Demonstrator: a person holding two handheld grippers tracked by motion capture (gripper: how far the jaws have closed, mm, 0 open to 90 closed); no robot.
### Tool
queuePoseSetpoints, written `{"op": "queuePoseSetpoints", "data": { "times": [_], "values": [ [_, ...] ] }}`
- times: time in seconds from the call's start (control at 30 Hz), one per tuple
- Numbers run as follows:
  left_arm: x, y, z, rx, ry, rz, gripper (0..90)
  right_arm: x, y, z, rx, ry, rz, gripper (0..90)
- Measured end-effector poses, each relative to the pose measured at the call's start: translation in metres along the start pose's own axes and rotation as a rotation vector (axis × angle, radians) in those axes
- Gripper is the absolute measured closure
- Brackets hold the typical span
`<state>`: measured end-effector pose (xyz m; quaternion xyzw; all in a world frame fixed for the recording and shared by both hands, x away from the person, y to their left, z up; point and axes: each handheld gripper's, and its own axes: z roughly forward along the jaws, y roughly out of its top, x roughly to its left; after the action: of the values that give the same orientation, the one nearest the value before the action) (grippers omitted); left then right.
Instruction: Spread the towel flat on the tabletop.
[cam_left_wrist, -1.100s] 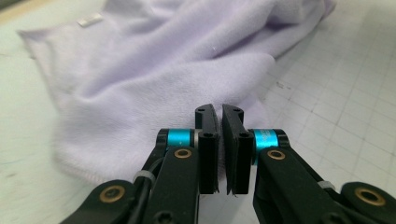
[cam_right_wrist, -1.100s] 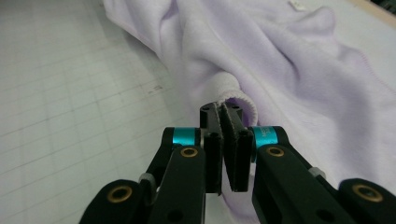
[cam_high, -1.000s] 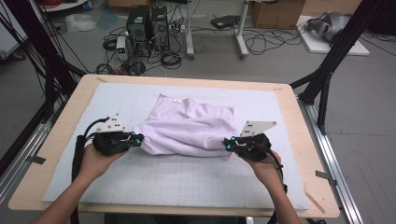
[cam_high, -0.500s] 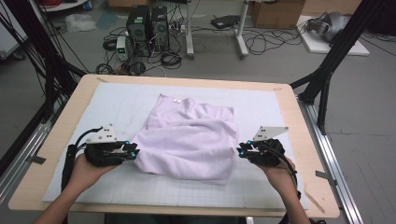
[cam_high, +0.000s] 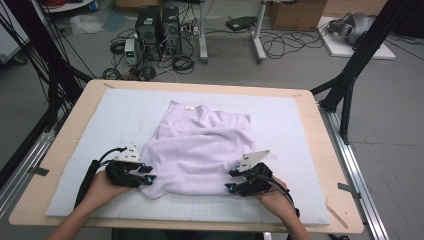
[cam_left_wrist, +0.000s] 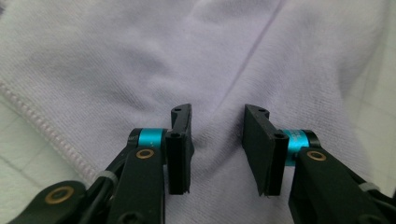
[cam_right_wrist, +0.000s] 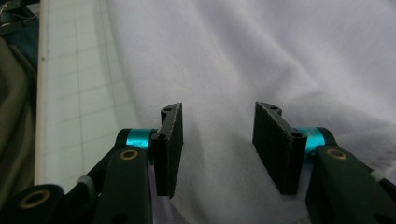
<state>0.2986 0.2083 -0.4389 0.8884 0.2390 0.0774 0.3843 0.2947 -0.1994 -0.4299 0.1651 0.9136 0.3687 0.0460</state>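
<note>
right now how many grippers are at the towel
2: the left gripper sits at the lavender towel near its left corner, the right gripper at its near right edge. Both have jaws apart, just opened, pressing nothing.

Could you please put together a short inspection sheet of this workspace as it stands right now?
Surface: white gridded mat on a wooden table.
Job's things: lilac towel, rumpled, near edge folded over.
Clutter: nothing seen on the mat.
Grippers: left gripper and right gripper at the towel's near corners; jaws have just been opening, pads apart over the cloth.
Cables: black cable trails from the left gripper.
Surroundings: computer towers, floor wiring, cardboard box.
</note>
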Motion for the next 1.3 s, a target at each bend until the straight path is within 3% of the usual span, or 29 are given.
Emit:
{"op": "queuePoseSetpoints", "data": {
  "times": [0.07,0.1,0.17,0.23,0.3,0.37,0.43,0.53,0.6,0.63,0.73,0.8,0.9,1.0,1.17,1.3],
  "values": [
    [0.003,0.001,0.000,0.004,-0.017,-0.010,76.6,-0.002,-0.004,0.006,0.024,0.008,0.005,60.9],
    [0.003,0.002,0.001,0.005,-0.017,-0.015,82.9,-0.003,-0.005,0.008,0.010,0.003,0.013,67.7],
    [0.002,0.004,0.003,0.011,-0.011,-0.007,86.2,-0.006,-0.005,0.007,0.005,0.008,0.021,80.7],
    [0.000,0.008,0.003,0.017,-0.003,0.002,87.1,-0.008,-0.005,0.006,0.009,0.043,0.032,87.6],
    [0.000,0.012,0.002,-0.013,0.001,0.003,87.3,-0.008,-0.004,0.004,0.013,0.041,0.022,87.7],
    [0.001,0.020,-0.002,-0.042,0.003,-0.005,87.3,-0.011,-0.001,-0.008,-0.033,0.027,0.032,87.8],
    [0.004,0.031,-0.005,-0.069,0.018,-0.011,87.3,-0.018,0.002,-0.025,-0.069,-0.015,0.043,87.8],
    [0.012,0.049,-0.002,-0.117,0.039,-0.035,87.3,-0.031,0.008,-0.043,-0.074,-0.076,0.060,87.8],
    [0.018,0.057,0.007,-0.107,0.049,-0.047,87.4,-0.043,0.007,-0.045,-0.070,-0.099,0.094,87.8],
    [0.020,0.059,0.014,-0.098,0.052,-0.062,87.2,-0.054,0.003,-0.038,-0.041,-0.109,0.125,87.7],
    [0.028,0.056,0.034,-0.030,0.059,-0.084,86.8,-0.063,-0.001,-0.028,-0.014,-0.106,0.150,87.6],
    [0.033,0.053,0.038,-0.030,0.047,-0.105,83.9,-0.067,-0.002,-0.020,0.004,-0.104,0.153,87.3],
    [0.035,0.053,0.027,-0.069,0.052,-0.115,76.5,-0.066,-0.001,-0.022,-0.008,-0.113,0.147,83.6],
    [0.035,0.053,0.009,-0.114,0.052,-0.127,70.7,-0.060,0.000,-0.036,-0.070,-0.132,0.136,77.3],
    [0.021,0.050,-0.020,-0.154,0.041,-0.051,68.7,-0.039,-0.001,-0.053,-0.134,-0.126,0.068,70.8],
    [0.008,0.040,-0.018,-0.124,-0.004,-0.002,69.4,-0.025,-0.010,-0.046,-0.127,-0.096,0.052,64.9]
  ]
}}
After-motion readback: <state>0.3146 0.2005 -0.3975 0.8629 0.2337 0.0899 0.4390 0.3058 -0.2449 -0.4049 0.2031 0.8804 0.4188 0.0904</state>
